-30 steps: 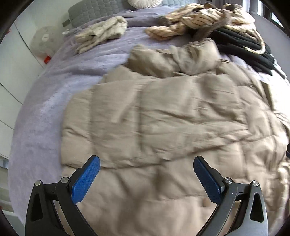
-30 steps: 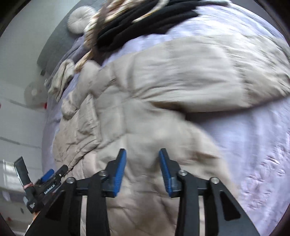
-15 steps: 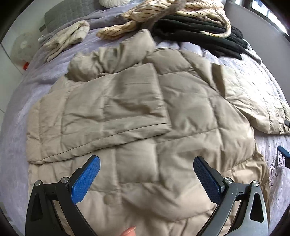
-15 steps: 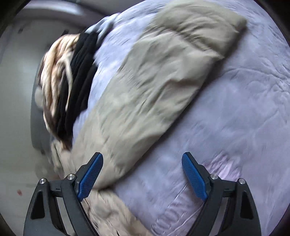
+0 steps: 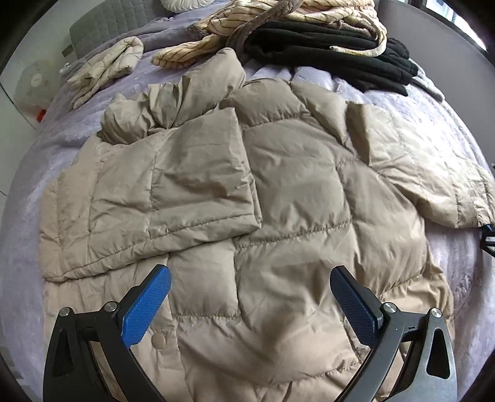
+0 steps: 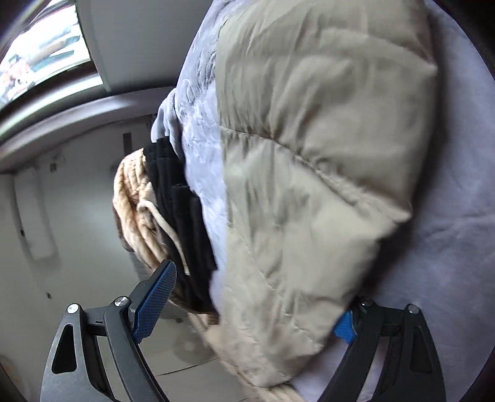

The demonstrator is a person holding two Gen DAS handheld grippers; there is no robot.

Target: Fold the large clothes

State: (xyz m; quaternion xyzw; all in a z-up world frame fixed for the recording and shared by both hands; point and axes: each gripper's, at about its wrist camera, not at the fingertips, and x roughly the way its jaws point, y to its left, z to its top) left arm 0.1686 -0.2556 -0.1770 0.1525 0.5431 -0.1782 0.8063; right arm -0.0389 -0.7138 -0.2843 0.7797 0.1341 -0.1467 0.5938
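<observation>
Since a second ago the left claw [image 5: 250, 297] has slid across the beige puffer jacket [image 5: 278, 216], and the right claw [image 6: 256, 297] has rolled over and swung out to the jacket's far sleeve [image 6: 309, 154].

By the bed's [image 5: 31, 173] left edge a small cream garment [image 5: 108, 68] lies bunched. Next along, the jacket lies spread flat over the middle of the bed, one sleeve folded across its chest. Above its lower front hangs the left claw, fingers spread wide with nothing between them. Toward the head edge a striped cream garment [image 5: 278, 21] is heaped on black clothes [image 5: 324, 52]. At the right edge the other sleeve lies outstretched; the right claw's jaws are closing, still wide, the sleeve's cuff end between them, one blue pad [image 6: 343, 327] half hidden beneath it.
</observation>
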